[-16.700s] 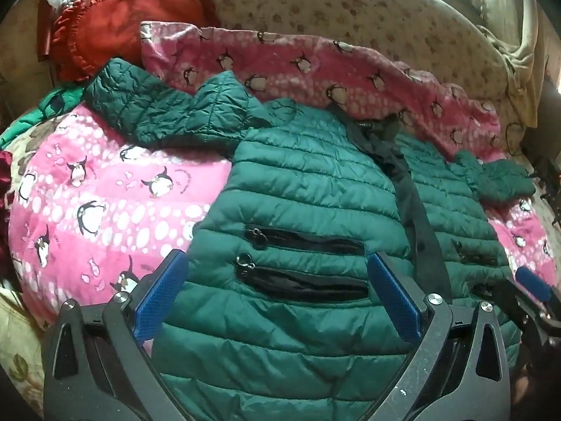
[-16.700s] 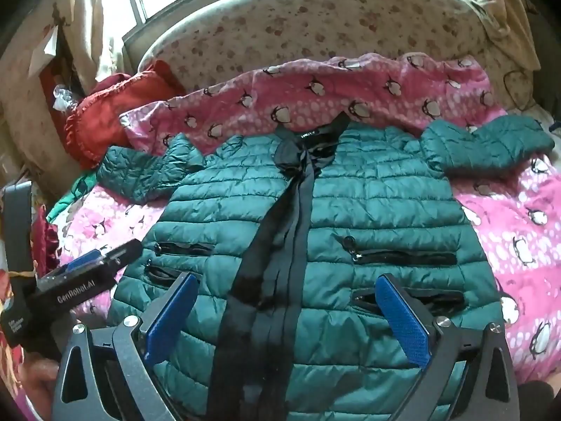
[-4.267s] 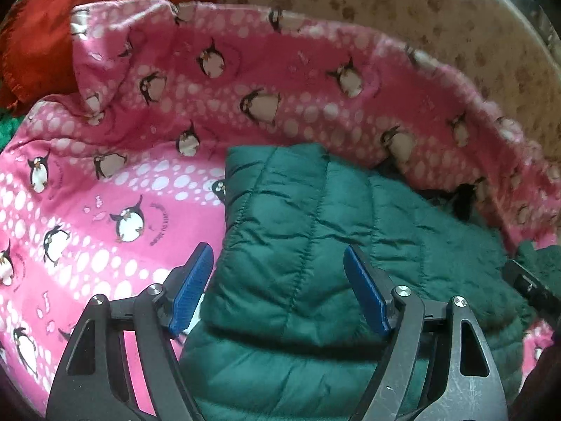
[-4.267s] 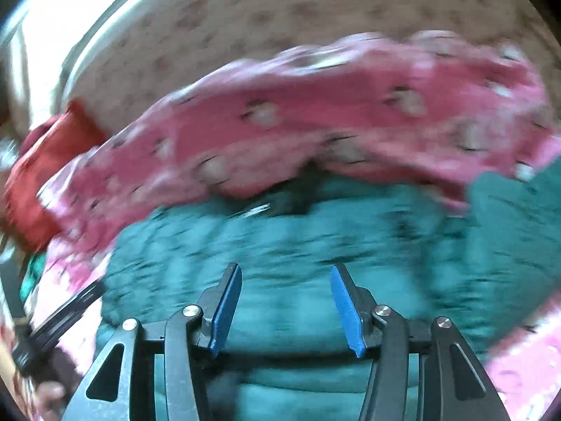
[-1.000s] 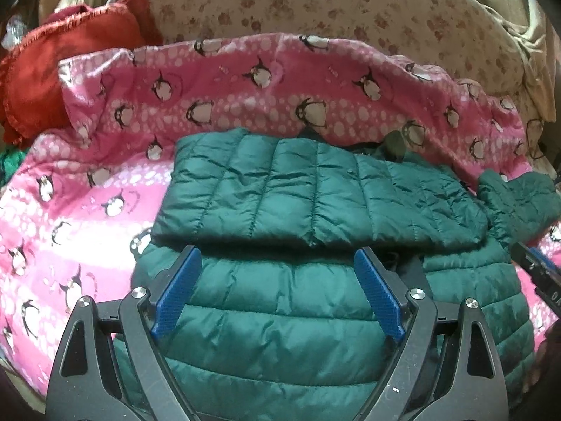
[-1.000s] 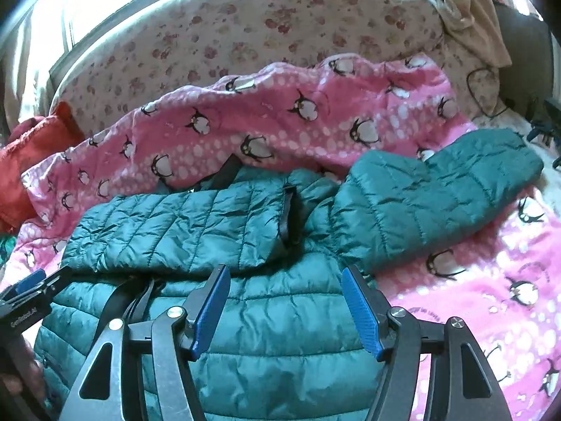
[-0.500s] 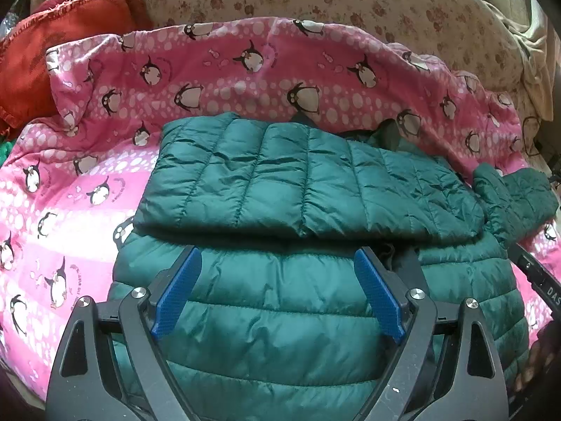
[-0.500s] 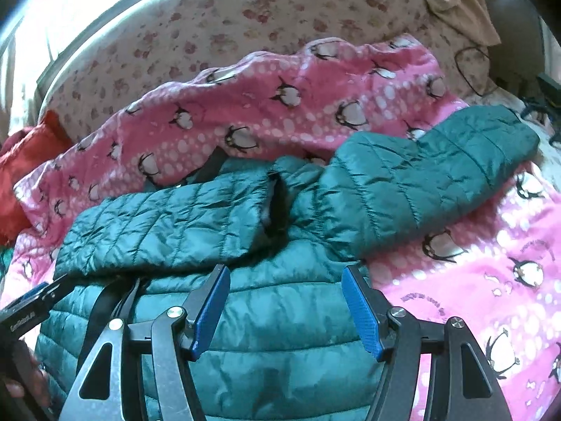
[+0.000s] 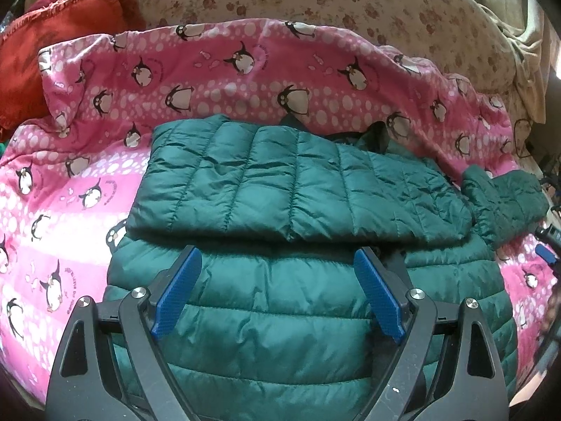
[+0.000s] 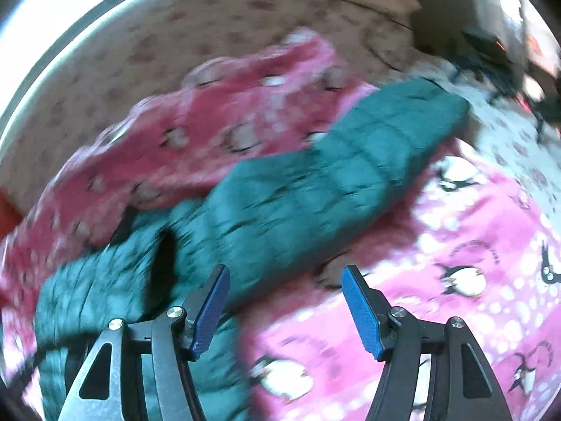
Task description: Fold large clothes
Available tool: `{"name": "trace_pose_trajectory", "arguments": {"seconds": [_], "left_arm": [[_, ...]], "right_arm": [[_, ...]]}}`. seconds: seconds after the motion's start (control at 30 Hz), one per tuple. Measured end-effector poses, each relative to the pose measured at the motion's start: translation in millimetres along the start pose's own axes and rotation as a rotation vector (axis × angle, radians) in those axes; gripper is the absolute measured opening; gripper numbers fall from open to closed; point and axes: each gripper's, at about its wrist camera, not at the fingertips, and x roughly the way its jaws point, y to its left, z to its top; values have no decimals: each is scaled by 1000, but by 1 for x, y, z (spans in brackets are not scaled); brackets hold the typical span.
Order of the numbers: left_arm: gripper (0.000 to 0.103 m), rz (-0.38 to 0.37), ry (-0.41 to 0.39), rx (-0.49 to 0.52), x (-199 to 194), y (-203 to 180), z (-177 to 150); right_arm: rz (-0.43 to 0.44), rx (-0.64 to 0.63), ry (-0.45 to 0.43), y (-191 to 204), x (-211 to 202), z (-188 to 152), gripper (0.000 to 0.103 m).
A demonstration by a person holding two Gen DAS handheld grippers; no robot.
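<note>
The green puffer jacket (image 9: 301,301) lies front-up on the pink penguin blanket (image 9: 217,77), one sleeve (image 9: 298,193) already folded across its chest. The left gripper (image 9: 277,291) hovers over the body, jaws spread and empty. The right gripper (image 10: 285,307) — also spread, holding nothing — points toward the outstretched right sleeve (image 10: 336,172), probably the next fold.

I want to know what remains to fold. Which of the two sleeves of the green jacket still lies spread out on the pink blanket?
The right-hand sleeve, stretching away from the jacket onto the pink blanket. The other sleeve is already folded across the jacket's body.
</note>
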Motion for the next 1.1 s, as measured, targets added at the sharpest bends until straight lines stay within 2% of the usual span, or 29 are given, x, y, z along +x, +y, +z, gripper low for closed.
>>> {"name": "trace_pose_trajectory", "arguments": {"seconds": [0.2,0.4,0.57,0.63,0.83,0.9,1.03,1.1], "left_arm": [[89,1,10,-16,3,5,1],[89,-9,42,-39,11,8,0],[89,4,42,-14,14,5,-2],[89,10,52,-8,18,4,-3],[89,27,74,3,30,4,-5],[89,34,79,3,32,4,-5],[89,27,87,-12,34,8,-6],[89,26,86,-16,33,8,-5]], "right_arm": [[-43,174,-67,-71,-3,56,64],[2,332,-111,-127,-1,101,64],[37,405,-105,-153,24,121,63],[55,412,-106,-157,33,127,59],[77,477,-80,-175,66,139,59],[92,492,-95,-178,70,137,52],[79,475,-105,-179,68,135,28],[83,457,-115,-178,62,135,23]]}}
